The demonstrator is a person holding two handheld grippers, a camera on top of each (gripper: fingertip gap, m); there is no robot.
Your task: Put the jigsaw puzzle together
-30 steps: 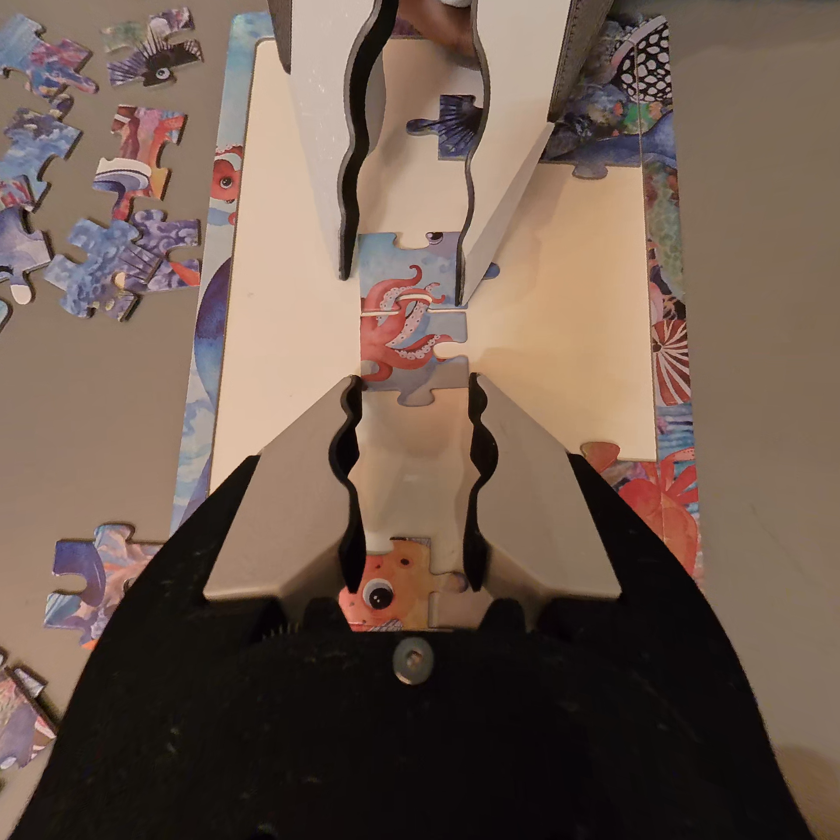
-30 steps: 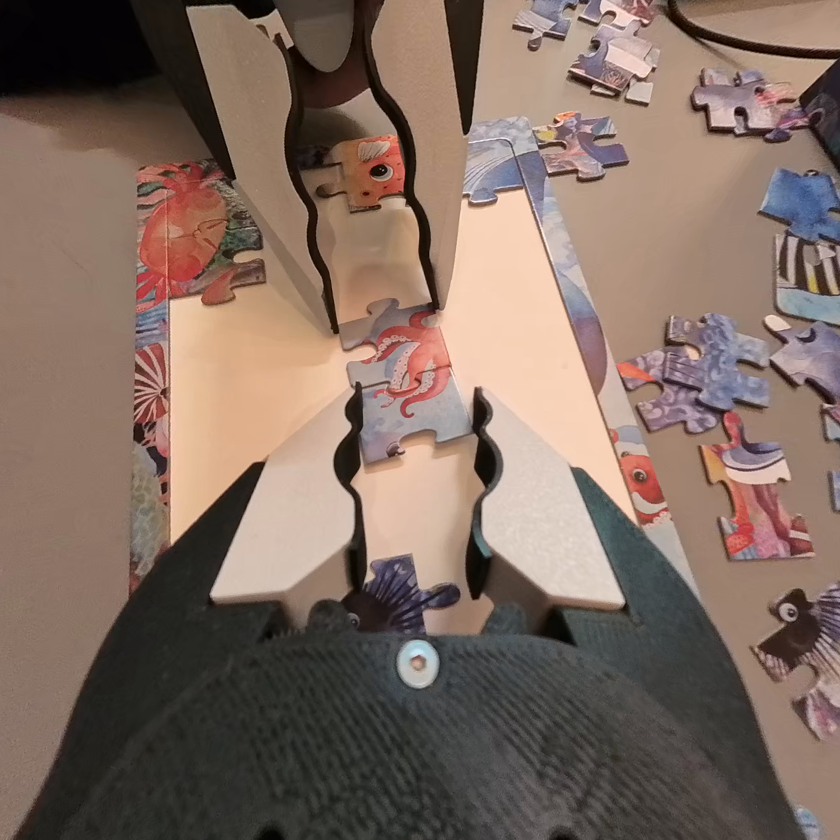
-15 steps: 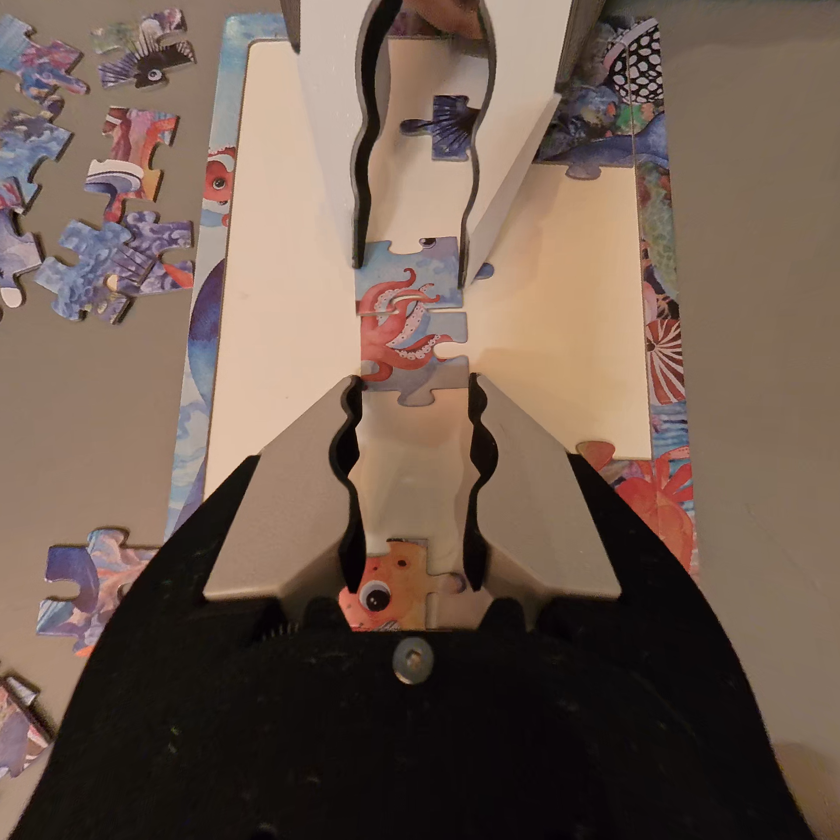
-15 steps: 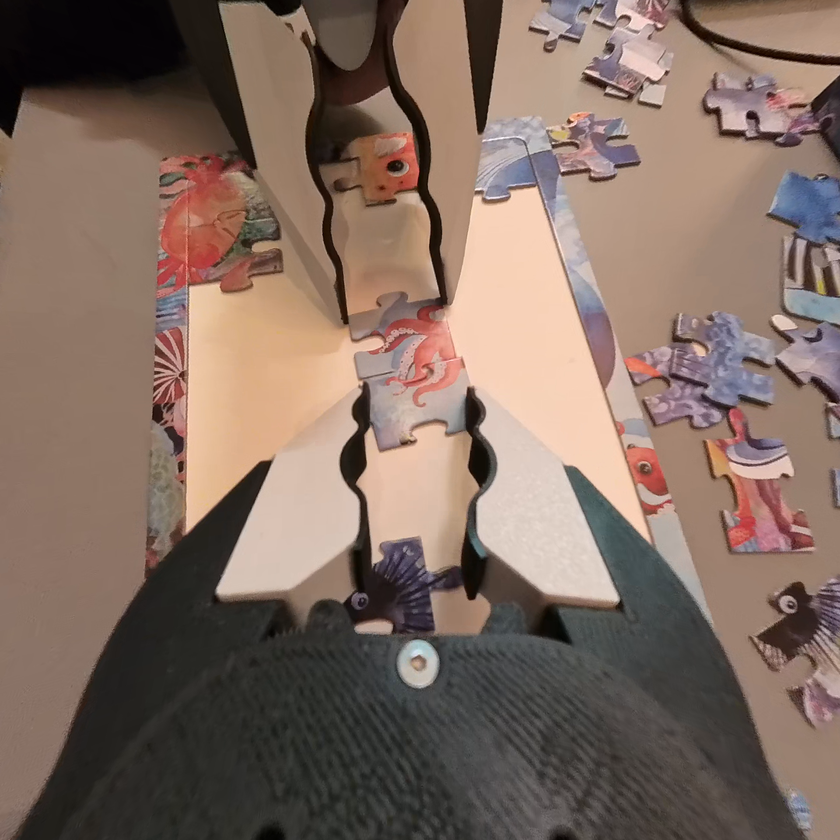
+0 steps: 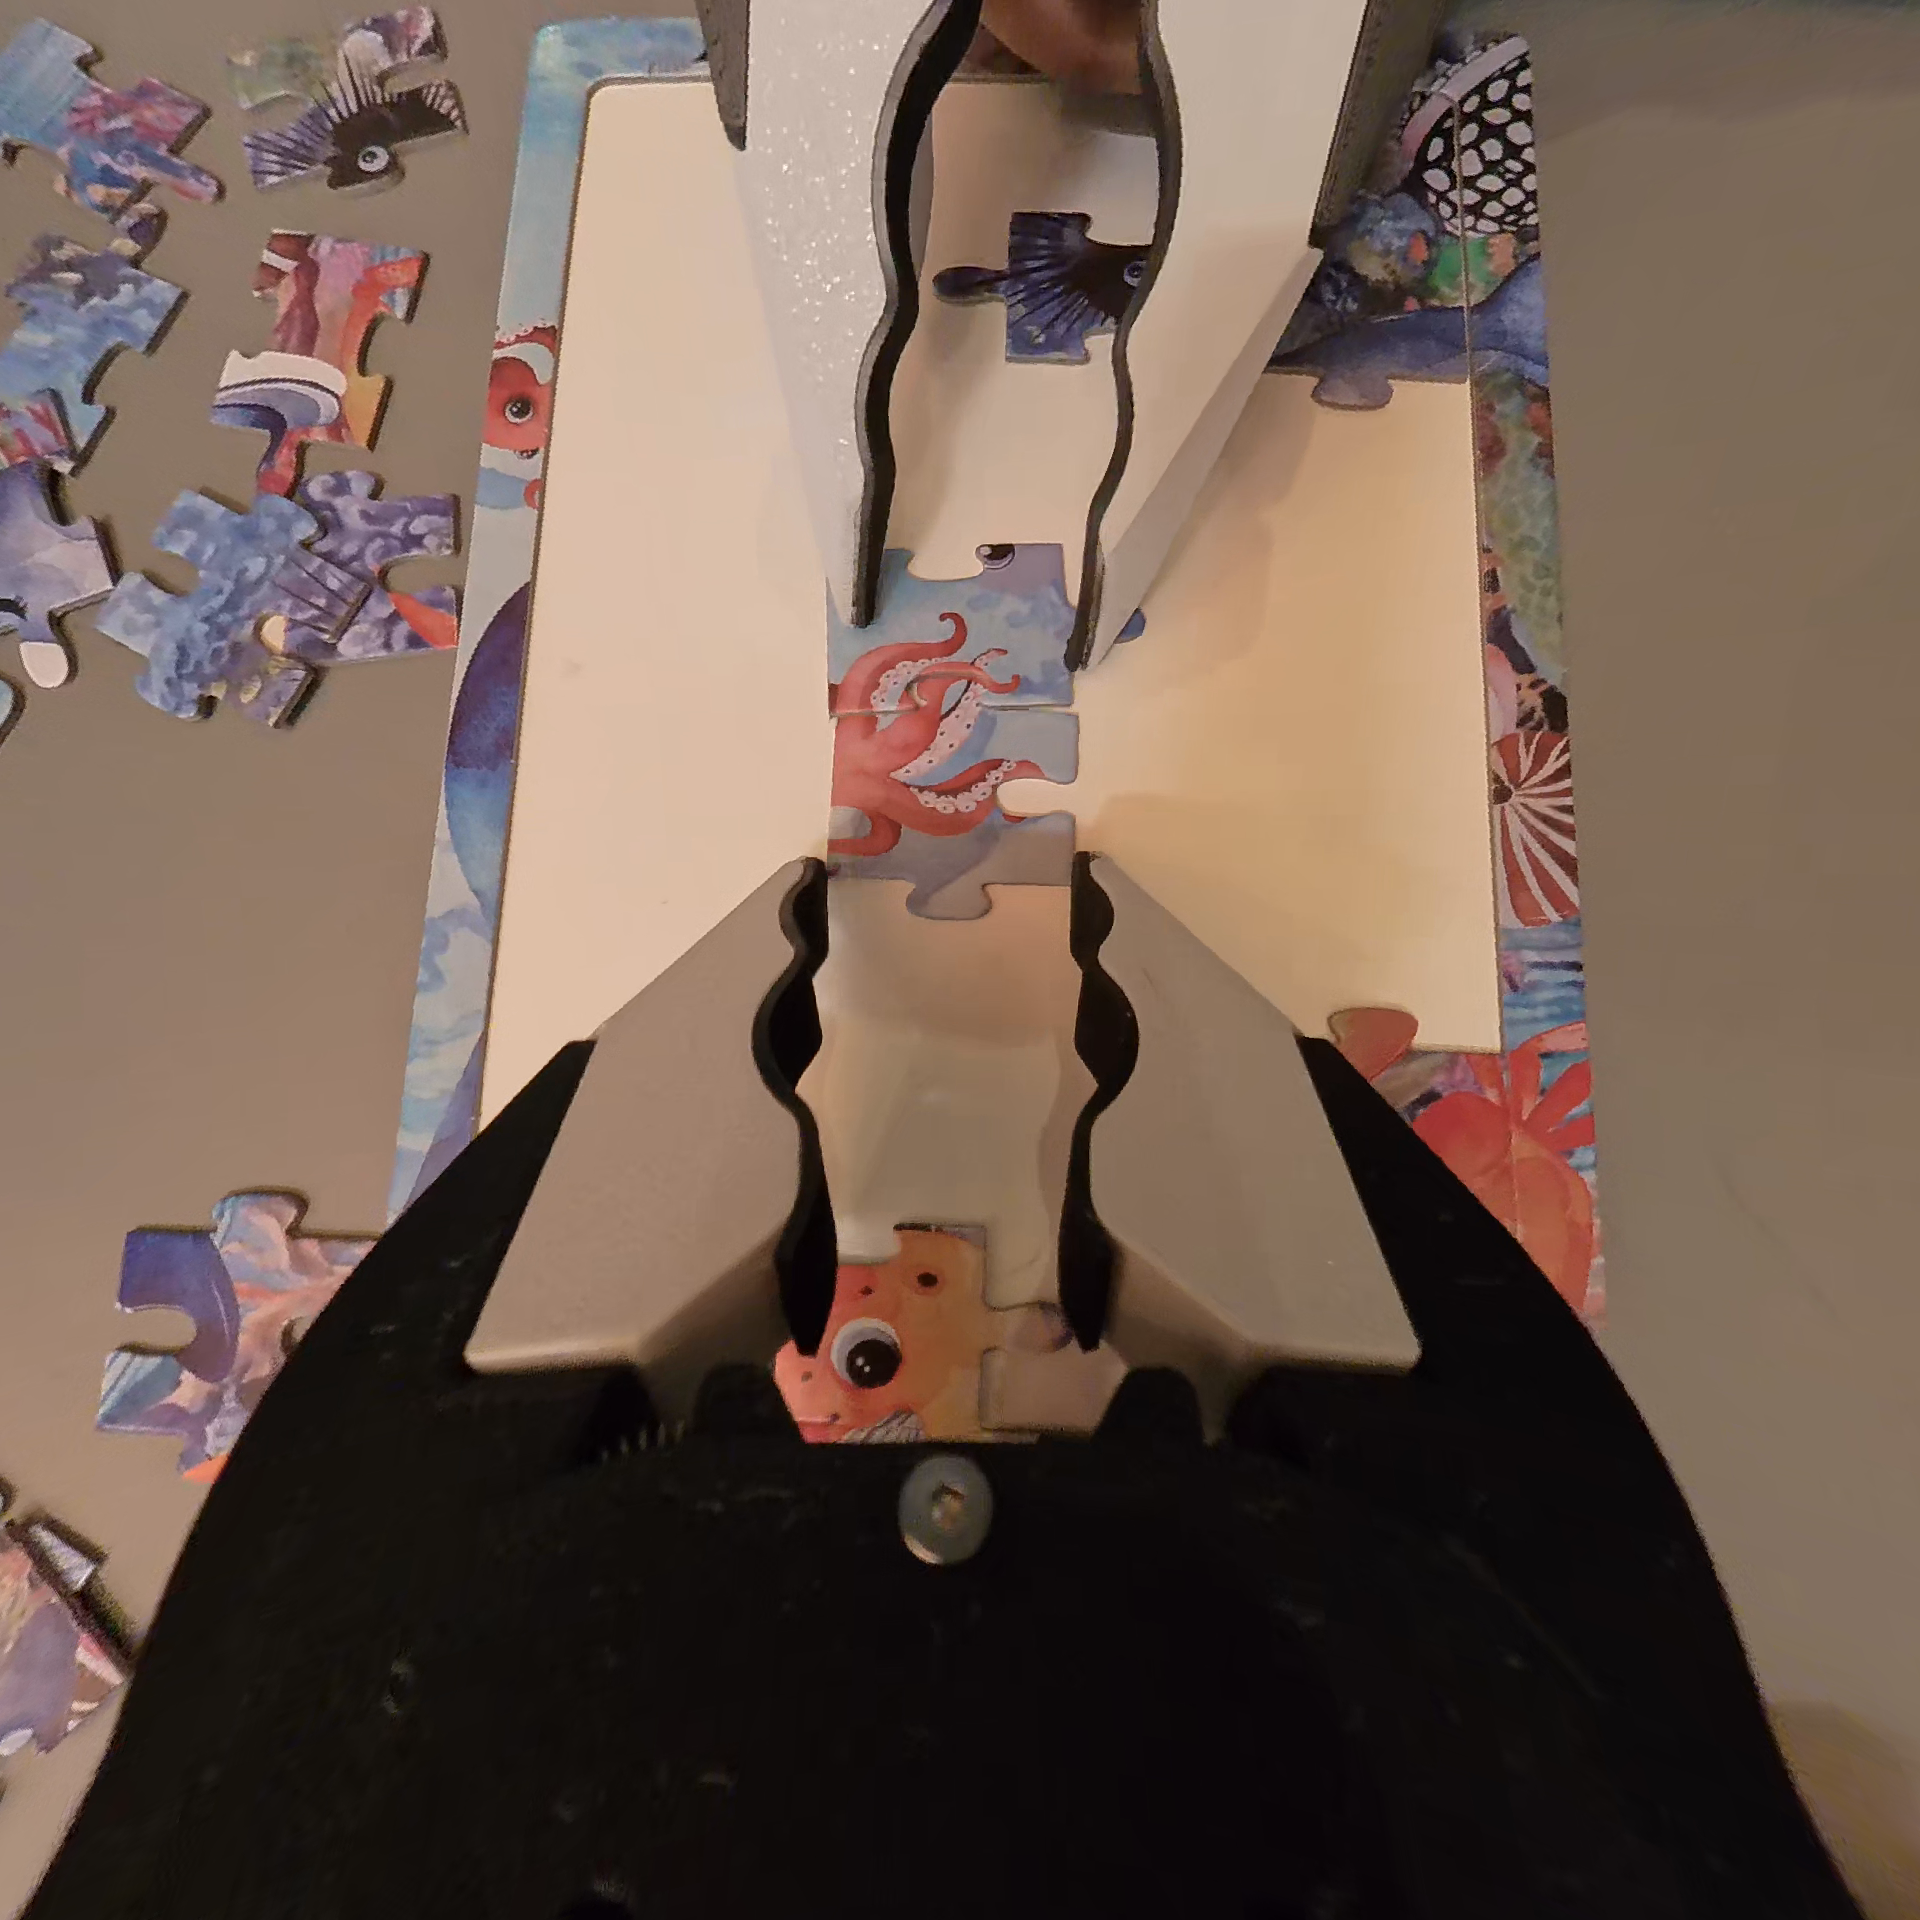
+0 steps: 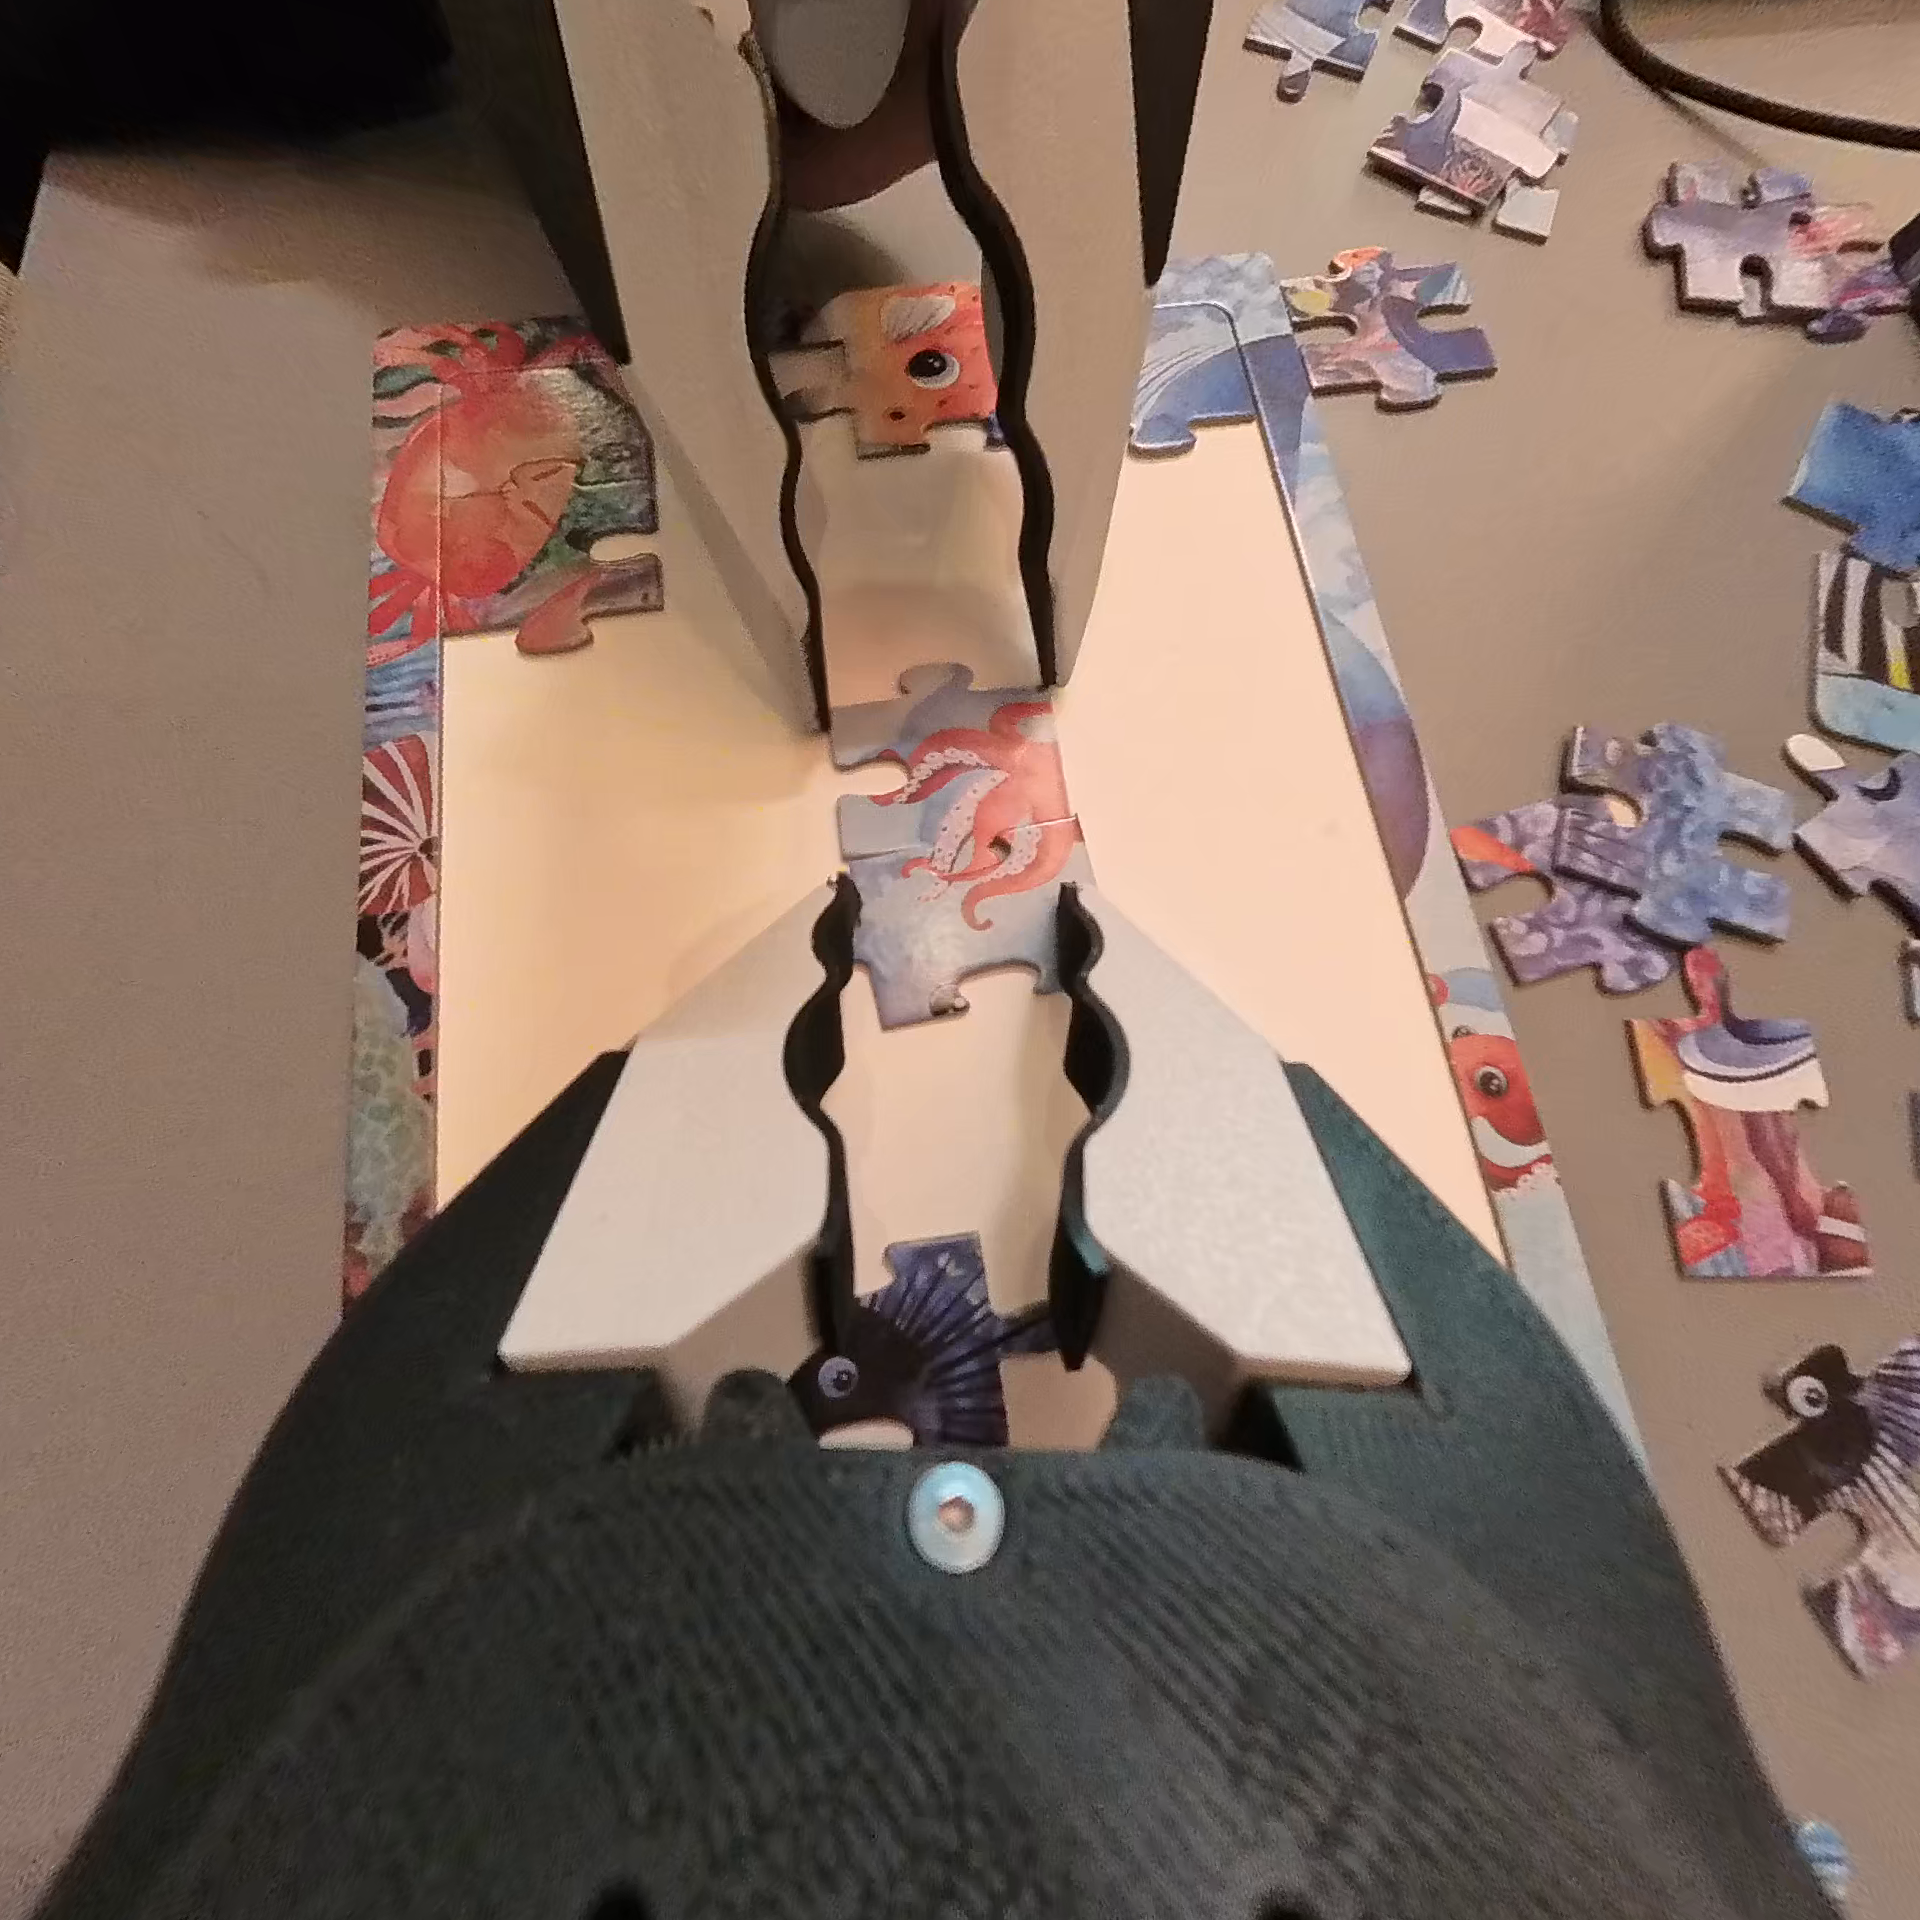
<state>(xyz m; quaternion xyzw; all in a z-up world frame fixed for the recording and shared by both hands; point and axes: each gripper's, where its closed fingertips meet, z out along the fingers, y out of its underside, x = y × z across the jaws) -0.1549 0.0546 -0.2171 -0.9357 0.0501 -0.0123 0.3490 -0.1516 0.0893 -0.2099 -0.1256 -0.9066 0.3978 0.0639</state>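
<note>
Two grippers face each other across a white puzzle tray (image 5: 675, 520) with a printed sea-life border. At its centre lie two octopus pieces (image 5: 951, 727), joined one above the other. The left gripper (image 5: 948, 873), black-bodied, stands with its fingers apart, its fingertips at the corners of the nearer octopus piece's edge, one on each side; whether they press on it cannot be told from this angle. The right gripper (image 6: 951, 904), dark green, straddles the opposite octopus piece, one fingertip along each side edge, fingers spread to that piece's width; actual clamping is uncertain, the right wrist view being slightly blurred. An orange fish piece (image 5: 894, 1340) lies on the tray under the left gripper; a dark blue fish piece (image 6: 914, 1361) lies under the right. Loose pieces (image 5: 281, 592) are scattered on the grey table (image 5: 208, 935) beside the tray.
</note>
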